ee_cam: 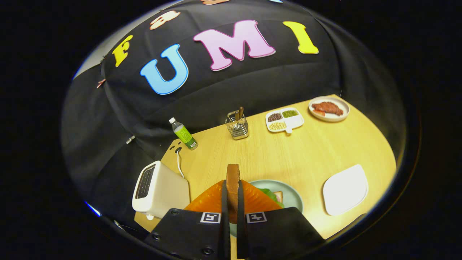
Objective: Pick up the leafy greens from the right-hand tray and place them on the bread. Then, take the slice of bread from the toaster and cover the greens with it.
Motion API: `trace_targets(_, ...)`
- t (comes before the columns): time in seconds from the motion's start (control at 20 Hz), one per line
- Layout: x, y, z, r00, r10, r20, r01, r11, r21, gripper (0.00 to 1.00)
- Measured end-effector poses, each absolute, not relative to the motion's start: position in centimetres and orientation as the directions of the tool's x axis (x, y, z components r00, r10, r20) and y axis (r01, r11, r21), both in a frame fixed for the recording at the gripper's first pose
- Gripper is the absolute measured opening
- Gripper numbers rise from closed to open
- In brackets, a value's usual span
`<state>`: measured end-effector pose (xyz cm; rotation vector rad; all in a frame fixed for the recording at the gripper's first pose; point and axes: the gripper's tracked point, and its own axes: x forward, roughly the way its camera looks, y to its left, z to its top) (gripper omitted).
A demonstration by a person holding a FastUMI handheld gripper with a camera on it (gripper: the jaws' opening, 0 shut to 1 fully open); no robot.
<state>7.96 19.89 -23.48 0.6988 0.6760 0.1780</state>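
My fingers [232, 202] clamp the bread slice [232, 180] upright, just above the plate [293, 196] beside the toaster [158, 191]. Greens [269, 195] already lie on the plate's bread; covering them remains.

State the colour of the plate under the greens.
Pale green plate, seen in the gripper view, beyond the hand-held gripper.

The claw [232, 202] and its upright bread slice [232, 180] hide most of the plate [294, 196] and greens [269, 194].

Bread slice [232, 180] upright, edge-on; leafy greens [269, 195] on bottom bread [278, 196]
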Motion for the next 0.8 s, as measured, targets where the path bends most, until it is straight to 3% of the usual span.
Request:
trace_targets(0.2, 8.0, 20.3, -26.5, 0.771, 0.377, -0.513, 0.138, 0.688, 0.712, 0.11)
trace_targets(0.4, 7.3, 18.1, -30.4, 0.763, 0.305, -0.57, 0.191, 0.736, 0.65, 0.11)
trace_targets(0.8, 5.9, 16.9, -35.9, 0.714, 0.228, -0.662, 0.144, 0.877, 0.457, 0.12)
